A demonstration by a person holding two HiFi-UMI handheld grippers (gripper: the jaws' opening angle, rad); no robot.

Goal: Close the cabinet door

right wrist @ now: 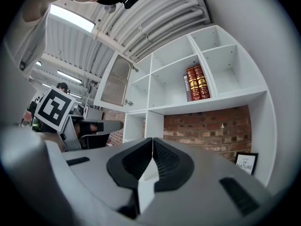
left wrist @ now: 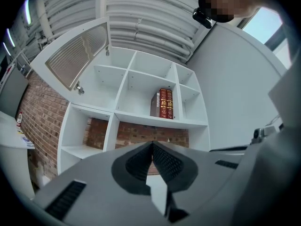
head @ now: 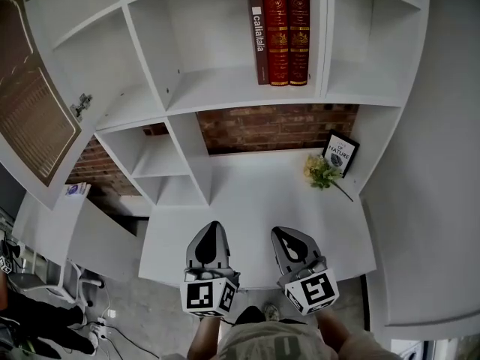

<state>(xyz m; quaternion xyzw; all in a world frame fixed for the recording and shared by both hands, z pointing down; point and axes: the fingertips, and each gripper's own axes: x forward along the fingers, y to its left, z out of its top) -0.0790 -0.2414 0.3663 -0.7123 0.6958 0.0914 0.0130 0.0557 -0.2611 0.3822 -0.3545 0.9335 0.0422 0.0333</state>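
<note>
The cabinet door (head: pixel 30 103), white-framed with a woven brown panel, stands swung open at the upper left of the white shelf unit (head: pixel 187 88). It also shows in the left gripper view as the door (left wrist: pixel 77 55) and in the right gripper view as the door (right wrist: pixel 116 80). My left gripper (head: pixel 212 229) and right gripper (head: pixel 282 234) hang side by side low over the desk's front edge, far below the door. Both are shut with nothing between the jaws, as the left gripper (left wrist: pixel 152 144) and right gripper (right wrist: pixel 152 140) show in their own views.
Three books (head: pixel 279 36) stand in the middle upper compartment. A framed print (head: pixel 340 153) and a small flower sprig (head: pixel 322 172) sit at the right of the white desk (head: pixel 255 201). Brick wall (head: pixel 277 126) backs the shelves. A side table (head: pixel 52 223) lies at left.
</note>
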